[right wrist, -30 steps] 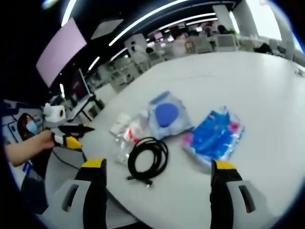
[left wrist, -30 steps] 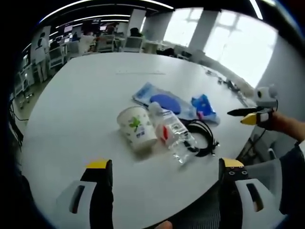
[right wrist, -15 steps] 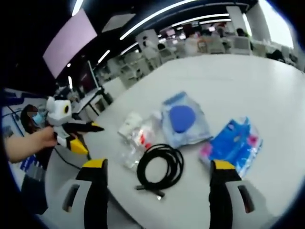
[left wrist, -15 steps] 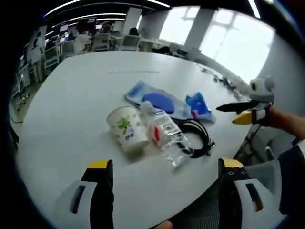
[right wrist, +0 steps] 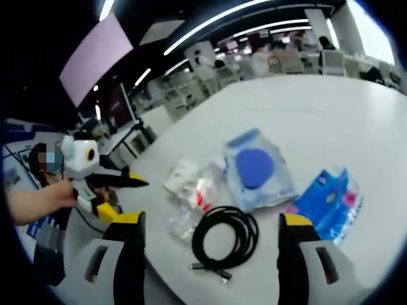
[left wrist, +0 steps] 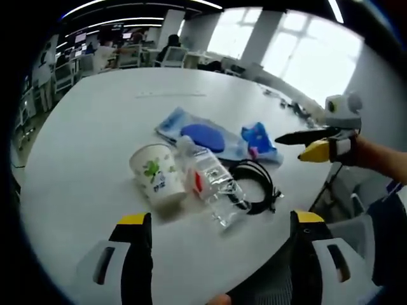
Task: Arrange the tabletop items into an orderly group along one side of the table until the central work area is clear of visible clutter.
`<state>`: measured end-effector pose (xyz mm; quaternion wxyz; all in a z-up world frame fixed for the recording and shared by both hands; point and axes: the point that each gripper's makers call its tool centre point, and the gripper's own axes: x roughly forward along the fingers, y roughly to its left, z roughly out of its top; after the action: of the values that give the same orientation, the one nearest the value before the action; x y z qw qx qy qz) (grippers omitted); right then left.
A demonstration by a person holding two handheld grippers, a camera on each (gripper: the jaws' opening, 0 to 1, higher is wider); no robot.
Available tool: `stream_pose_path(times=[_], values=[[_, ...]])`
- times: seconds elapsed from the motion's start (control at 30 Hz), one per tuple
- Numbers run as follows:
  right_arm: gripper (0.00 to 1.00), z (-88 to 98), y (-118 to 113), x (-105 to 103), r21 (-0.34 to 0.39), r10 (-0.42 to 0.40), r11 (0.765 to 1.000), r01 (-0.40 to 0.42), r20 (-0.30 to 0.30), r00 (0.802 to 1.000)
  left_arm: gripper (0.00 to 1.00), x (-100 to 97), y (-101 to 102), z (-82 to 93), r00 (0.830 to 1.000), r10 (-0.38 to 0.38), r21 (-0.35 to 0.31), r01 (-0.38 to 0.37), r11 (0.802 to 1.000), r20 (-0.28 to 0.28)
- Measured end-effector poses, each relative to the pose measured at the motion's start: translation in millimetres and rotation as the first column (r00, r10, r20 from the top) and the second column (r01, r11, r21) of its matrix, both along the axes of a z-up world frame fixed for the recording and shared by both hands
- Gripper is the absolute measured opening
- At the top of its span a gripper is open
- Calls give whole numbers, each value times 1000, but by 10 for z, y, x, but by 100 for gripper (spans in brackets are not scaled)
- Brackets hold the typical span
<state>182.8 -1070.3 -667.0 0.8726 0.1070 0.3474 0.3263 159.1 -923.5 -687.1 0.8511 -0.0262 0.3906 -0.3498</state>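
White round table point(left wrist: 82, 121) carries the clutter near its edge: a paper cup point(left wrist: 156, 181) on its side touching a clear plastic bottle point(left wrist: 213, 187), a coiled black cable point(right wrist: 226, 235) beside it, a blue-disc pouch point(right wrist: 257, 171) and a blue packet point(right wrist: 327, 203). My left gripper point(left wrist: 216, 232) and right gripper point(right wrist: 210, 232) gape wide, holding nothing.

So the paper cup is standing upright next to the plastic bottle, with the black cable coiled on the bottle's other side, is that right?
Not quite. The paper cup is lying on its side, not standing upright, as the left gripper view shows. The rest holds: it lies next to the plastic bottle, and the black cable is coiled on the bottle's other side.
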Motion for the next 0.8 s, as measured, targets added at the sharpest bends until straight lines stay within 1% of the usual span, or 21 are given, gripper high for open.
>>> stream_pose_path(times=[0.13, 0.23, 0.3, 0.37, 0.43, 0.47, 0.6, 0.7, 0.73, 0.8], values=[[81, 17, 64, 41, 15, -1, 1000, 1, -8, 1000, 86, -19, -137, -14, 1000, 3, -11, -3, 1000, 3], [80, 51, 114, 84, 37, -7, 999, 7, -13, 1000, 84, -24, -257, -25, 1000, 13, -15, -13, 1000, 4], [79, 69, 149, 120, 55, -13, 998, 14, -18, 1000, 81, -13, -318, -30, 999, 33, -15, -33, 999, 5], [78, 79, 182, 147, 73, -18, 997, 20, -27, 999, 77, 0, -334, -74, 998, 59, 7, -58, 998, -4], [77, 74, 218, 177, 94, -26, 995, 30, -41, 999, 78, 27, -343, -136, 997, 79, 43, -79, 996, 0], [77, 63, 229, 189, 96, -26, 995, 31, -46, 999, 77, 33, -352, -153, 996, 90, 50, -89, 995, -5], [77, 60, 294, 246, 114, -26, 993, 34, -66, 997, 74, 72, -434, -132, 992, 124, 33, -124, 992, -12], [76, 73, 323, 313, 140, -31, 989, 42, -78, 996, 73, 99, -452, -174, 991, 134, 54, -133, 990, -7], [76, 72, 326, 341, 145, -35, 988, 47, -85, 996, 73, 100, -440, -212, 990, 140, 69, -139, 988, -17], [75, 84, 326, 394, 158, -49, 985, 63, -95, 994, 72, 113, -442, -230, 987, 159, 66, -157, 985, -25]])
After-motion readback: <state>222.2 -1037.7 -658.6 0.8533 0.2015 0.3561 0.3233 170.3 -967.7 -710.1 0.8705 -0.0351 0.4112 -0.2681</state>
